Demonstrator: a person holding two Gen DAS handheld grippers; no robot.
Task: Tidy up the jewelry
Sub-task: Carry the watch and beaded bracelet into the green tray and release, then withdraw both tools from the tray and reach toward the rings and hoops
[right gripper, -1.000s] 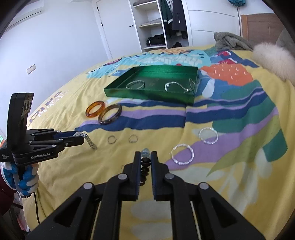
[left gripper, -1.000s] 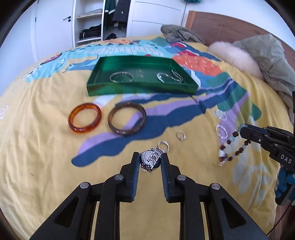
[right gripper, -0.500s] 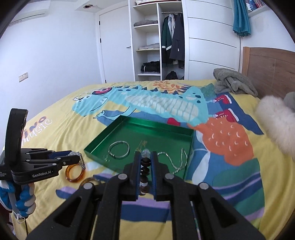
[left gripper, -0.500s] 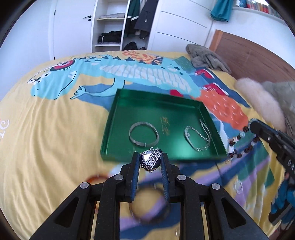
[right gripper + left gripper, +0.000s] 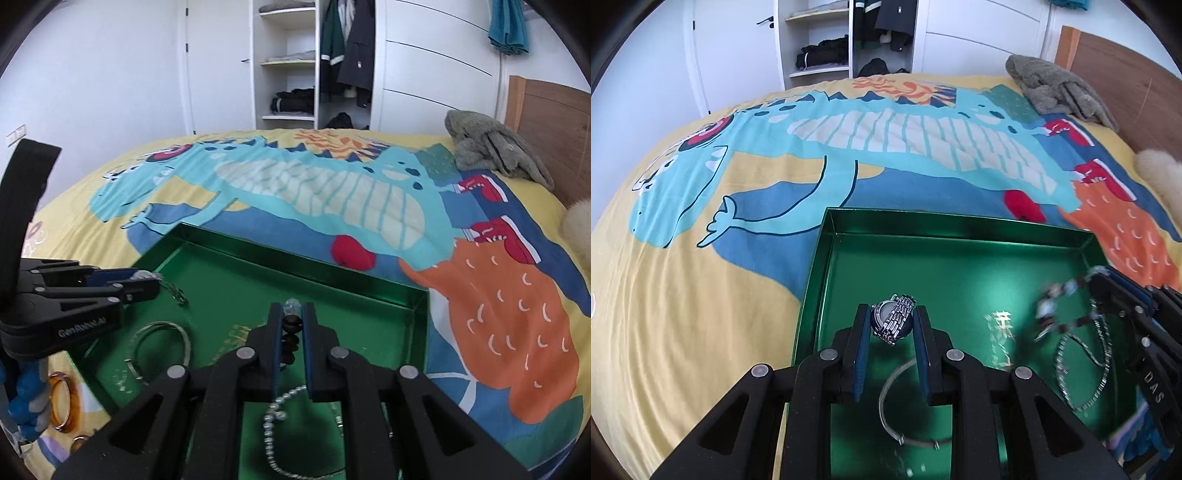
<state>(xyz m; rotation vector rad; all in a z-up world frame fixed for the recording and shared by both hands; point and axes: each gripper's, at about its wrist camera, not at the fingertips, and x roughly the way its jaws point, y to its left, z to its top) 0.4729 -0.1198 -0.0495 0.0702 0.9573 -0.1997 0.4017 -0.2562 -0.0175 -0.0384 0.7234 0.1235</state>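
Holding: both jaws clamped, over tray point(image 5: 960, 236).
Left point(image 5: 891, 325): watch point(image 5: 894, 323), light, slippery links; grip case edges.
Right point(image 5: 293, 320): beads point(image 5: 291, 325), limp, dangling at 6 o'clock.

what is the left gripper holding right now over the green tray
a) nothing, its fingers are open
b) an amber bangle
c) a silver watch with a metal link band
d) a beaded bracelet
c: in the left wrist view the left gripper is shut on the silver watch, held above the green tray; the beaded bracelet is in the right gripper.
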